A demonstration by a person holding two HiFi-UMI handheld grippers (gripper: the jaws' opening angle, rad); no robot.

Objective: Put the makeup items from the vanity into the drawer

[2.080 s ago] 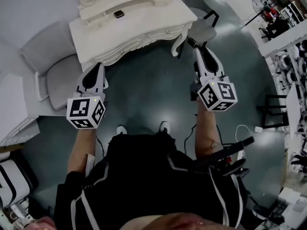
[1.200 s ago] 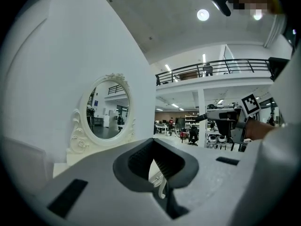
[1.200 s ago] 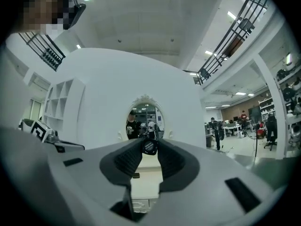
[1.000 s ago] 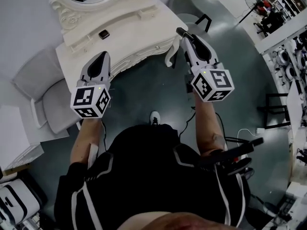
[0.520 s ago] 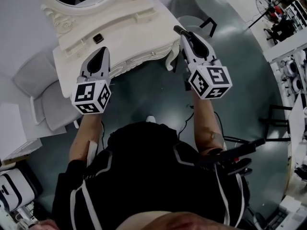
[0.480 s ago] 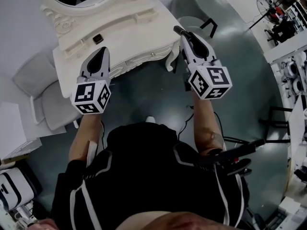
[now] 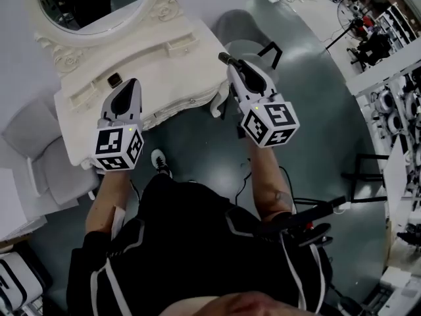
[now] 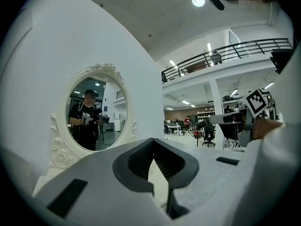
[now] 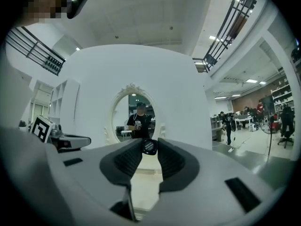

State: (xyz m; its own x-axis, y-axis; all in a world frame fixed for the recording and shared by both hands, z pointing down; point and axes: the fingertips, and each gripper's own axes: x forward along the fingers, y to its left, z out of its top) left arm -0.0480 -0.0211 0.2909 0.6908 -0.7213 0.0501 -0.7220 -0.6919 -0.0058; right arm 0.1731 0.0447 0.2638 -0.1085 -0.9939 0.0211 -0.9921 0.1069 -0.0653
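The vanity worktop (image 7: 164, 71) runs slantwise from lower left to upper right. Its carved, scalloped front edge faces the person, and the drawer fronts (image 7: 187, 101) under that edge sit flush and closed. Between that edge and the person's shoe (image 7: 158, 160) lies a broad band of bare dark floor (image 7: 197, 137). It gives free room in front and to the right, where the floor widens out. A grey chair (image 7: 39, 153) crowds the left end of the worktop, and a second chair (image 7: 245, 35) with black legs stands just past the right corner. The oval mirror (image 7: 92, 5) in its ornate white frame closes off the back. The left tool (image 7: 131, 83) reaches over the front edge onto the worktop. In the left gripper view the left tool (image 8: 153, 141) has its jaw tips pressed together with nothing between them. Just beside its tip in the head view lies a dark square compact (image 7: 114, 80), flat on the white surface near the raised back shelf. The right tool (image 7: 229, 62) hangs beyond the right corner of the worktop, above the floor and the second chair. It is clamped on a small dark round item (image 7: 222, 57). In the right gripper view the right tool (image 9: 149, 150) pinches this small dark round item (image 9: 149, 146) at the very tips of its jaws. The item shows a black circular face with faint lighter marks.
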